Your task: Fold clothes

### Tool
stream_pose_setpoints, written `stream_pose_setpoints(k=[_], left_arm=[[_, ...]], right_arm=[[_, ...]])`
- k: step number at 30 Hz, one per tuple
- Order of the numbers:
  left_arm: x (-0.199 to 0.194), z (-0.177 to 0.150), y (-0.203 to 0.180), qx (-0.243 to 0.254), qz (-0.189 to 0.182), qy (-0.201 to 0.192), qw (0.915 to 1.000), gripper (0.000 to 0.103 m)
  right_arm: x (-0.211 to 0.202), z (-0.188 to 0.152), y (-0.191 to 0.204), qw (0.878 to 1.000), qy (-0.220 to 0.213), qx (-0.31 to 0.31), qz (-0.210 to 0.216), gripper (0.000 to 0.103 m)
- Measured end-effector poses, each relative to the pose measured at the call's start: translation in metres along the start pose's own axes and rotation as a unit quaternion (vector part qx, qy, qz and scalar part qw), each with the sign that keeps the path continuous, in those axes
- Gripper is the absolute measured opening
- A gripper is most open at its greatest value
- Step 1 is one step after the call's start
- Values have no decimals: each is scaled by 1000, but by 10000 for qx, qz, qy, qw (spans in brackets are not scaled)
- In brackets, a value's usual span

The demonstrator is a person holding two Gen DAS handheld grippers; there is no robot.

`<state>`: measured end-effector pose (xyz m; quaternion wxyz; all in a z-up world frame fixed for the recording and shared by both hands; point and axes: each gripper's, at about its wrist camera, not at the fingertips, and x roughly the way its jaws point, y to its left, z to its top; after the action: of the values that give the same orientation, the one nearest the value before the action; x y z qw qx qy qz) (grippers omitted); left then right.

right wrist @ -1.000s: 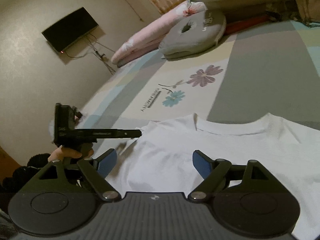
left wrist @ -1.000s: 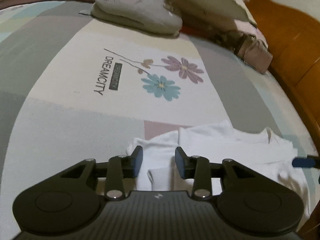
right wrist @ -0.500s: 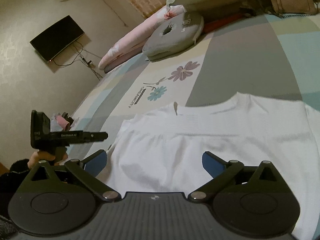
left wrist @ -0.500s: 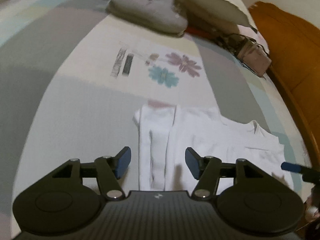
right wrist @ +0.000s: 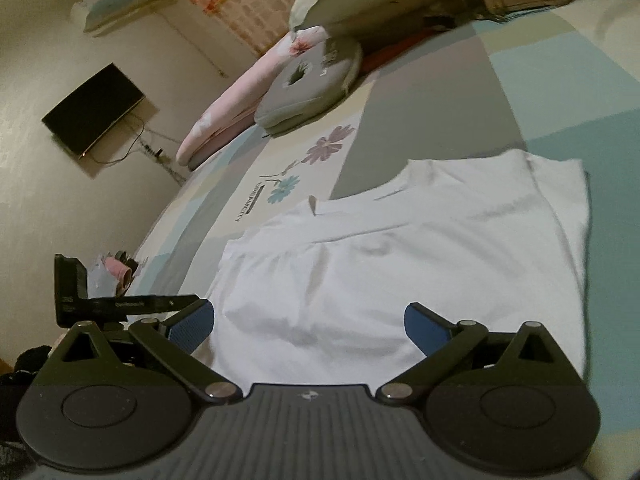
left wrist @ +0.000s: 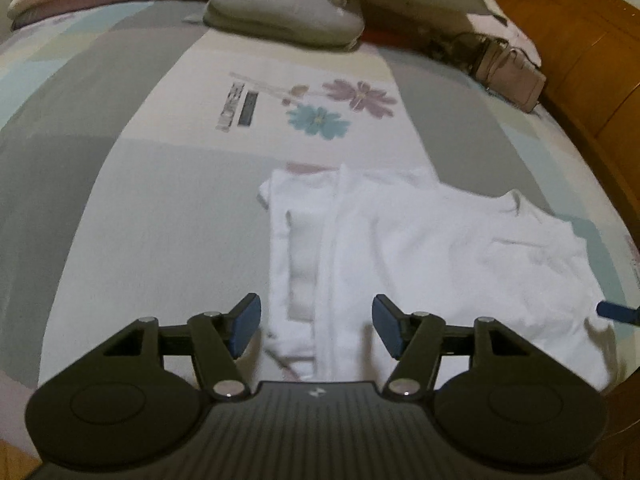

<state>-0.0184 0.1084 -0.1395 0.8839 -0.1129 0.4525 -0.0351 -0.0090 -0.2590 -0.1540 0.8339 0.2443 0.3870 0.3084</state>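
Trouble could come if either pair of empty, wide-parted tongs, left tongs (left wrist: pixel 316 324) or right tongs (right wrist: pixel 308 322), snags the loosely folded-in sleeve of the white cotton T-shirt (left wrist: pixel 420 256) lying on the patchwork-patterned bed (left wrist: pixel 160 208), dragging that fold undone.

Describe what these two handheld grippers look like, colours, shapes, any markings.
Both match. The left gripper and right gripper have a black ribbed body with a small pale logo in the middle, two round black discs at the sides, angled black linkage arms with silver pivot pins, and blue ribbed pads on the fingertips. Seen from the right wrist, the left one shows a long black bar with small white lettering.
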Motion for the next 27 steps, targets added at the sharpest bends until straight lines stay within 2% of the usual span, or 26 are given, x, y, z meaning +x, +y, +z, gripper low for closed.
stream_pose_setpoints(k=[3,4,6,9,12,15,19,22,27], left_arm=[[-6,0,-12,44,-406,-210,9989,62],[-6,-1,-17,85,-627,-212,9978,63],[-1,-5,-26,213,-806,-101,9965,65],[16,-14,-29,303,-658,175,9972,65],[25,-21,-14,-165,-623,303,9975,65],[14,-22,-13,-211,-606,209,9977,65],[0,-14,-23,198,-466,-46,9987,65],[-5,-7,-23,202,-555,-171,9981,66],[-1,-1,-15,62,-463,-164,9988,67]], right_arm=[[-5,-2,0,10000,-10,-5,42,103],[-5,-3,0,10000,-1,-7,45,103],[-4,-5,0,10000,37,-9,28,103],[-1,-9,0,9999,99,-31,-75,103],[1,-11,0,9998,146,-13,-157,103],[2,-11,0,9994,174,-54,-292,103],[3,-11,0,9989,204,-102,-415,103],[4,-10,1,9988,222,-107,-430,103],[6,-9,7,9980,297,-198,-520,103]])
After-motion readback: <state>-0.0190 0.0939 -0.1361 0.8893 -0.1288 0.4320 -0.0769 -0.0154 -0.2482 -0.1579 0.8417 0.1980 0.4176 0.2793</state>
